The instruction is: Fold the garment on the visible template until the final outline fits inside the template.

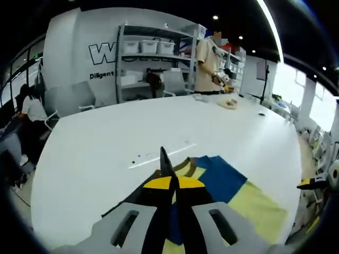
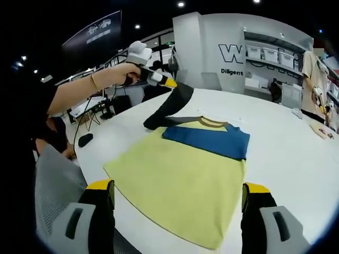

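Observation:
A short-sleeved garment lies flat on the white table. It has a pale yellow body, a blue chest band and dark sleeves. My left gripper, held in a person's hand, is shut on one dark sleeve and holds it up off the table. In the left gripper view the same sleeve sticks up from between the shut yellow-tipped jaws of the left gripper, with the garment below. My right gripper is open wide over the near hem, holding nothing.
A person stands at the table's far end near small objects. Shelves with bins line the back wall. Another person sits off the table to the left. A dark mouse-like object lies by the table edge.

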Demonstrator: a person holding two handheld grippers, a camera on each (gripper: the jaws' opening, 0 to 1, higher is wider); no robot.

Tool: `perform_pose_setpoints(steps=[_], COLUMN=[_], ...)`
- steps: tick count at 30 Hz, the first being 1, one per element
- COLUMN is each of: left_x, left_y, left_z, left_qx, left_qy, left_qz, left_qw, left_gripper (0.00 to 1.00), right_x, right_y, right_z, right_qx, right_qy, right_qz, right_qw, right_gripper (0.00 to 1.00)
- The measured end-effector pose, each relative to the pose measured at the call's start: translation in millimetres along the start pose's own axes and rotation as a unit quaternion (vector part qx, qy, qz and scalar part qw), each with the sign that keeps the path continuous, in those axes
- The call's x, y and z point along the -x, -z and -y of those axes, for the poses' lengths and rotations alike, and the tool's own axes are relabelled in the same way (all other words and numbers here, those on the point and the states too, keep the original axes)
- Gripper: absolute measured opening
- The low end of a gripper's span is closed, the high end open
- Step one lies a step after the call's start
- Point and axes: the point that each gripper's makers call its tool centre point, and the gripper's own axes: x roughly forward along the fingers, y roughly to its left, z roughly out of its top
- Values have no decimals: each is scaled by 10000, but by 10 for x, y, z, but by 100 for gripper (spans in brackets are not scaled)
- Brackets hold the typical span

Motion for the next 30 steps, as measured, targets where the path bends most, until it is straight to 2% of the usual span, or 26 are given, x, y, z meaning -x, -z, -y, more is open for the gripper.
perform_pose_setpoints(steps=[7,12,18,27,30], left_x=[-170,-284,-444,-628,-724], left_y=[-11,28,121,215,316], left_z=[318,469,682,898,1016], left_qx=[26,91,171,299,310], left_qy=[211,279,457,602,670], left_qz=[7,2,-69,-156,-254], left_qw=[9998,9996,9988,9976,9970], left_gripper=[2,2,2,2,2], right_x=[4,8,21,34,32], right_y=[10,29,50,78,92], right_z=[8,9,19,75,99], right_qx=[-5,-8,-44,-84,-96], right_qy=[3,-2,9,80,115], right_qz=[-15,-37,-49,-63,-78], right_qw=[10000,10000,10000,9999,9999], right_gripper=[99,99,99,99,99])
